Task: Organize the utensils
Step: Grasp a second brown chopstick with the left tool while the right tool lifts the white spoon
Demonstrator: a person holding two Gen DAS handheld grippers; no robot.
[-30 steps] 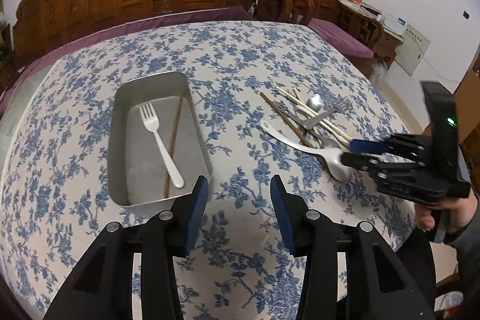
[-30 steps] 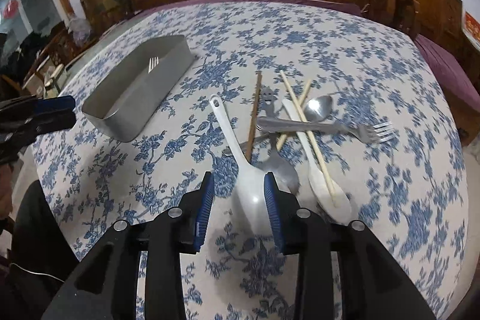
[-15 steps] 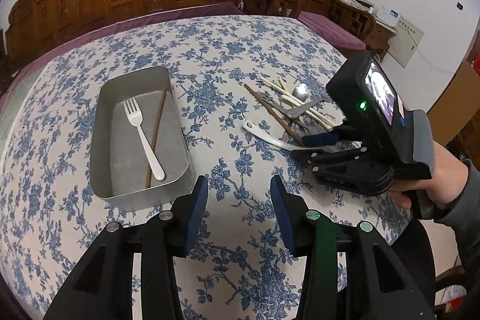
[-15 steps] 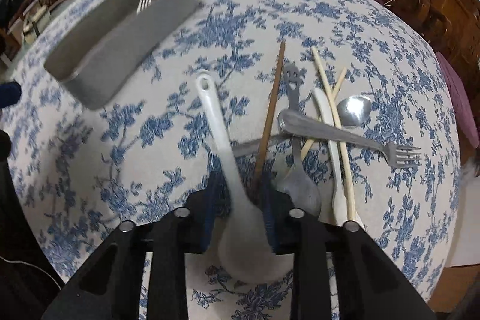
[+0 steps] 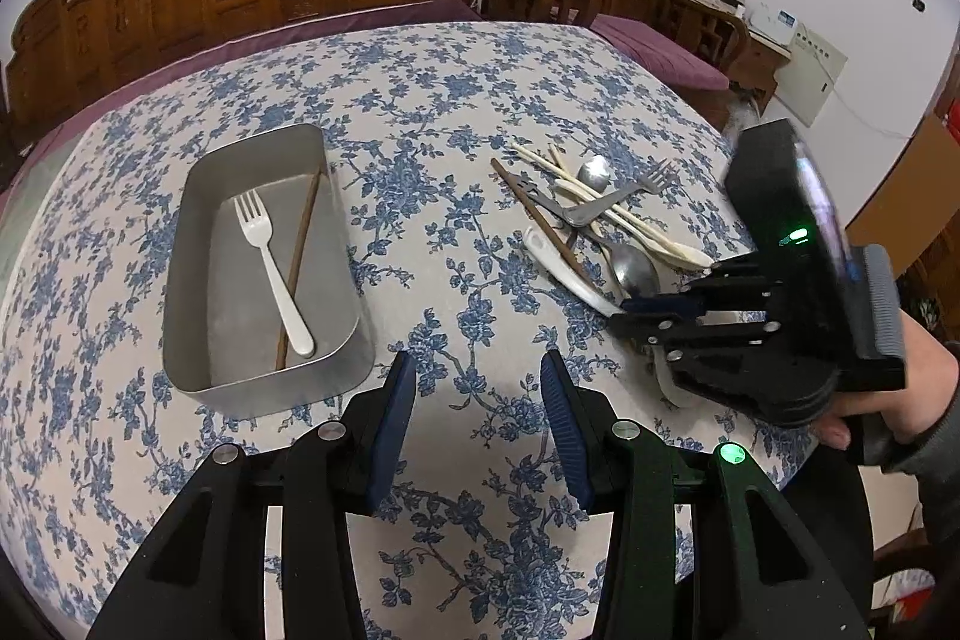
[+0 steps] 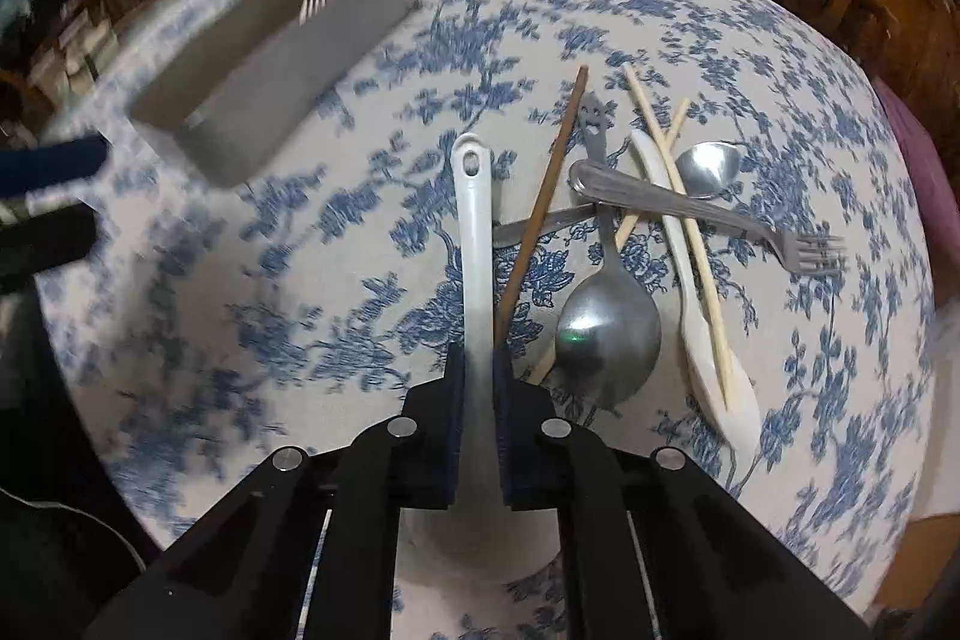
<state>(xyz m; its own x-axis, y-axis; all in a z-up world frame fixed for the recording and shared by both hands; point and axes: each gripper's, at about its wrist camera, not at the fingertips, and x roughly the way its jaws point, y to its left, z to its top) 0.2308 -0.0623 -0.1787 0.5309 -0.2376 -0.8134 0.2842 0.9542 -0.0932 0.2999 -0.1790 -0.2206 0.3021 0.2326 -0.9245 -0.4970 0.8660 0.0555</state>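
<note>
Whereas the right gripper (image 5: 624,313) was seen a second ago at the right edge of the left wrist view, clear of the ladle (image 5: 561,268), it is now recorded further in and lower, its fingers set on the ladle's handle near the bowl. The tin (image 5: 198,274), with the white fork (image 5: 273,268) and a brown chopstick (image 5: 300,250) inside, is unchanged in place on the floral cloth (image 5: 420,112). The left gripper (image 5: 477,424) is held over bare cloth just right of the tin's near corner, jaws parted about halfway as before, nothing between them. A hand (image 5: 888,400) is seen behind the right gripper.

In the right wrist view, the jaws, earlier wide of the ladle (image 6: 474,232), have just been closing and are now clenched on its handle; both pads (image 6: 456,400) are pressed against it. The bowl is hidden under the gripper (image 6: 478,400). A brown chopstick (image 6: 543,214) runs just right of the handle, its near end beside the right pad. Further right lie the steel spoon (image 6: 609,334), steel fork (image 6: 708,214), white spoon (image 6: 708,340) and pale chopsticks (image 6: 678,196), overlapping in a heap. The tin (image 6: 282,64) is noted far left, blurred.
</note>
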